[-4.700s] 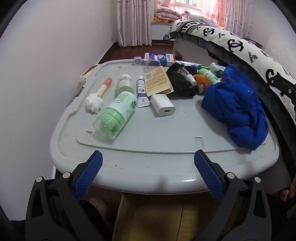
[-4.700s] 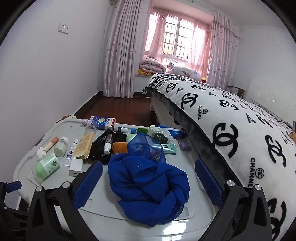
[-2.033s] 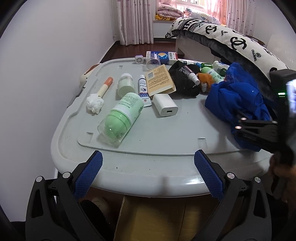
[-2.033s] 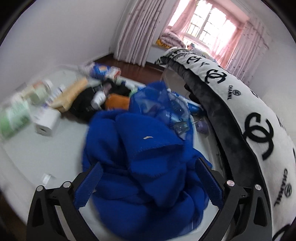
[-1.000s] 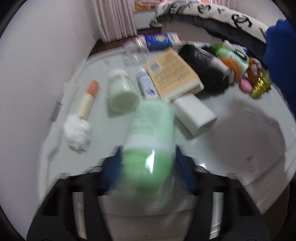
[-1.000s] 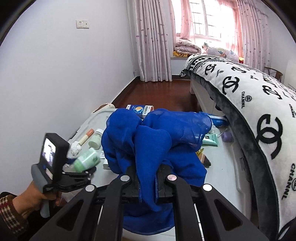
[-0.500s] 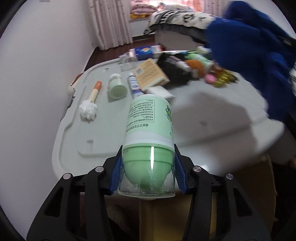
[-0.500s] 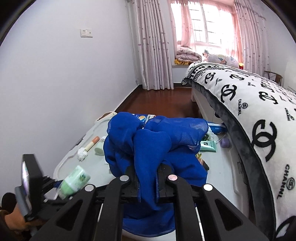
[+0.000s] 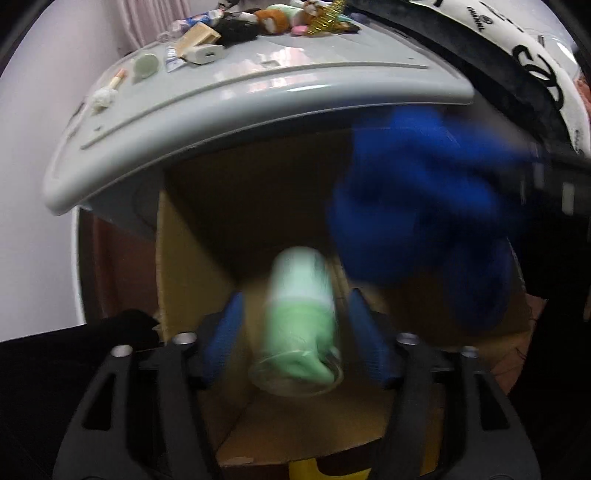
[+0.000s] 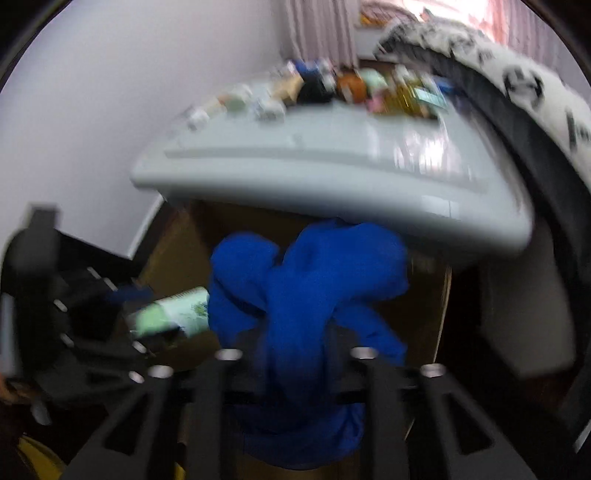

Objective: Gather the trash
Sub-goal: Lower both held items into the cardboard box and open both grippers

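Note:
In the left wrist view, my left gripper (image 9: 295, 314) hangs over an open cardboard box (image 9: 184, 258) below the grey table's (image 9: 258, 107) front edge. A blurred green bottle (image 9: 301, 295) sits between its blue pads with a gap on each side; the jaws are opening. To the right is a blue cloth (image 9: 417, 206). In the right wrist view, my right gripper (image 10: 295, 343) is over the same box (image 10: 173, 240). Its jaws are opening, with the blue cloth (image 10: 314, 266) loose between the fingers. The green bottle (image 10: 173, 310) and left gripper (image 10: 155, 317) show at left.
On the table lie a white tissue wad (image 9: 103, 98), an orange-tipped stick (image 9: 119, 77), a white charger (image 9: 205, 53), a black pouch (image 9: 236, 27) and several small toys and tubes. A bed with a black-and-white cover (image 9: 517, 48) borders the right side.
Both grippers have come off the table and down over the cardboard box. The left jaws have spread away from the green bottle, and the right jaws have spread from the blue cloth.

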`<move>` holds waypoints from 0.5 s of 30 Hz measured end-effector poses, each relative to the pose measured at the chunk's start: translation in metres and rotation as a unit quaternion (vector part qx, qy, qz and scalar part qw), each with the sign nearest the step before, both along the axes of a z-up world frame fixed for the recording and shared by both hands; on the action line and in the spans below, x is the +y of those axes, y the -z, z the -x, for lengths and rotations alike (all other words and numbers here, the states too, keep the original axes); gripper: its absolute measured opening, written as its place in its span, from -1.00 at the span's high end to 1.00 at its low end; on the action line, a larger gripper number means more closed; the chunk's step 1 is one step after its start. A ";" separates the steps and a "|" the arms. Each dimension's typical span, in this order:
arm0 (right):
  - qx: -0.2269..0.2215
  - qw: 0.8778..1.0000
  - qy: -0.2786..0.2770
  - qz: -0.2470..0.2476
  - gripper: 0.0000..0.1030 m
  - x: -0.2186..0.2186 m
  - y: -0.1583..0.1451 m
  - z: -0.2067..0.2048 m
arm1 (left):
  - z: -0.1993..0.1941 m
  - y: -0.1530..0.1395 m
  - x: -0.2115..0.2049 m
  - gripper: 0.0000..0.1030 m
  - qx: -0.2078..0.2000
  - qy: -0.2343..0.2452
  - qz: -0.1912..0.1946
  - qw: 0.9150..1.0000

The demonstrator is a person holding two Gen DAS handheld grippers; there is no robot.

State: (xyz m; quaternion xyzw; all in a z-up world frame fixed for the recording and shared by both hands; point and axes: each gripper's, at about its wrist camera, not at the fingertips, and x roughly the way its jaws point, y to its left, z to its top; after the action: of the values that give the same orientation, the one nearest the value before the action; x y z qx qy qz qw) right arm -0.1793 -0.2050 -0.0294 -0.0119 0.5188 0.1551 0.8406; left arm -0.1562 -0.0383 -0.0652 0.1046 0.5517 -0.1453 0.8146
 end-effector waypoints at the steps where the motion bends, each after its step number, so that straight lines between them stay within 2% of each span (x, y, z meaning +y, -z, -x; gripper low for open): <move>1: 0.009 1.000 0.003 -0.001 -0.19 0.000 0.006 0.002 | -0.002 -0.005 0.000 -0.52 -0.014 -0.011 -0.014 1.000; 2: 0.007 1.000 0.012 0.003 -0.25 -0.002 0.007 0.003 | -0.004 -0.012 0.000 -0.57 -0.028 -0.019 -0.020 0.999; 4: -0.003 1.000 0.020 0.000 -0.29 -0.002 0.001 0.001 | -0.010 -0.029 0.002 -0.60 -0.051 -0.027 -0.010 0.998; 8: -0.056 0.998 0.032 -0.012 -0.40 -0.010 -0.035 -0.022 | -0.041 -0.065 0.006 -0.64 -0.088 -0.046 0.032 0.995; 10: -0.092 0.995 0.031 -0.009 -0.42 -0.015 -0.061 -0.040 | -0.062 -0.081 0.003 -0.65 -0.108 -0.052 0.040 0.992; 11: -0.118 0.993 0.030 -0.009 -0.45 -0.017 -0.078 -0.055 | -0.073 -0.088 0.000 -0.69 -0.118 -0.051 0.043 0.991; 13: -0.163 0.986 0.036 -0.011 -0.76 -0.021 -0.102 -0.085 | -0.101 -0.100 -0.010 -0.70 -0.141 -0.048 0.047 0.988; 15: -0.193 0.980 0.052 -0.011 -0.81 -0.028 -0.118 -0.125 | -0.125 -0.104 -0.015 -0.70 -0.155 -0.051 0.052 0.985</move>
State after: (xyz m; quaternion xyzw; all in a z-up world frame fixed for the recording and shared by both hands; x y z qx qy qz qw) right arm -0.0540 -0.2333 0.0884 -0.0054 0.3447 0.1117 0.9320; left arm -0.0309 -0.0532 0.0393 0.0553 0.4153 -0.1144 0.9008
